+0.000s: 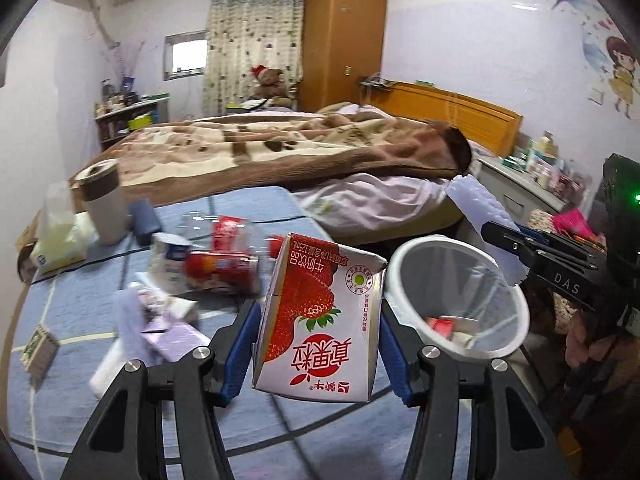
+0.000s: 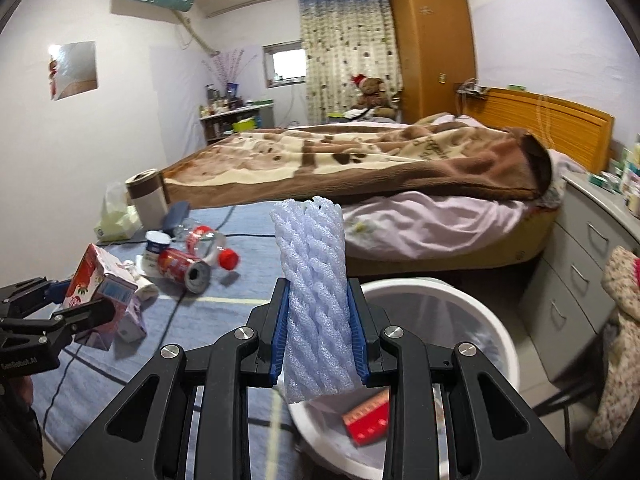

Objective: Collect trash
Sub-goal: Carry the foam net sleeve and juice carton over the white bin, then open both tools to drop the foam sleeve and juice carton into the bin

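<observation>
Both grippers are loaded: my left gripper (image 1: 316, 340) clamps a strawberry milk carton (image 1: 320, 320), my right gripper (image 2: 318, 320) squeezes a pale blue foam net sleeve (image 2: 312, 300).

Blue pads press the carton's two sides, and it sits upside down and tilted in my left jaws, just beside the white trash bin (image 1: 460, 304), above the blue bedspread (image 1: 80, 320). My right jaws stand fairly narrow, the foam sleeve upright between them, over the bin's near rim (image 2: 472, 304); a red packet (image 2: 368, 420) already lies inside the bin. On the bedspread behind, well apart from the bin, a red can (image 2: 184, 268), a clear plastic bottle (image 2: 208, 244) with a red cap and a small white tub (image 2: 154, 248) lie together, still uncollected.
</observation>
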### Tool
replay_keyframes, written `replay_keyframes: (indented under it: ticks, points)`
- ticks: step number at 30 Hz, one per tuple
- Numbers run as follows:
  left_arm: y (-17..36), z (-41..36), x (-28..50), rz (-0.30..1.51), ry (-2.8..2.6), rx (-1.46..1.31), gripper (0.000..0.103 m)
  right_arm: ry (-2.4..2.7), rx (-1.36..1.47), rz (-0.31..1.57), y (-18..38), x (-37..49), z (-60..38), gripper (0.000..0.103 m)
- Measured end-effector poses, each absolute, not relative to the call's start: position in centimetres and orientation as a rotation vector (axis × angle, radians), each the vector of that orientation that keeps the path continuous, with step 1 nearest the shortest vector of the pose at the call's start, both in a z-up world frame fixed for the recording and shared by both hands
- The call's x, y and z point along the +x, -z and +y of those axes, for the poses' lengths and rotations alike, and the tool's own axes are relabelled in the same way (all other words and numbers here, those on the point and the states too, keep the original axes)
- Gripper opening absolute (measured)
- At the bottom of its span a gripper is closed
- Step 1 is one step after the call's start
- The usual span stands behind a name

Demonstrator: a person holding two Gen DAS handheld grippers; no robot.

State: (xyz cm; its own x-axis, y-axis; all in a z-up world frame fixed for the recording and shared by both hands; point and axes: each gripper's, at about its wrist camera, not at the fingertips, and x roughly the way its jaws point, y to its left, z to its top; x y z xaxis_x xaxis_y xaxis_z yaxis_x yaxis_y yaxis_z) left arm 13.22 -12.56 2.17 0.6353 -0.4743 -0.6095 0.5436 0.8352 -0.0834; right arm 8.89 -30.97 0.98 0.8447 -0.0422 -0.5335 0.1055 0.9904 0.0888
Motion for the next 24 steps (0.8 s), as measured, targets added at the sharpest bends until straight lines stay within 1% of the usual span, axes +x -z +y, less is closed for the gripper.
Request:
replay_keyframes:
  ticks: [8, 16, 24]
  points:
    - [-1.9, -17.3, 12.5, 0.662, 0.662, 0.131, 0.057, 0.158, 0.143, 0.575, 0.2, 7.2, -32.9, 0.028]
    - [-0.6, -22.6, 12.4, 0.685, 0.729, 0.162, 0.057, 0.231, 0.171, 0.621, 2.0, 6.6, -35.2, 0.028]
    - [0.3, -26.0, 12.4, 0.682, 0.752, 0.192, 0.057, 0.273, 0.181, 0.656, 3.1, 6.4, -36.4, 0.028]
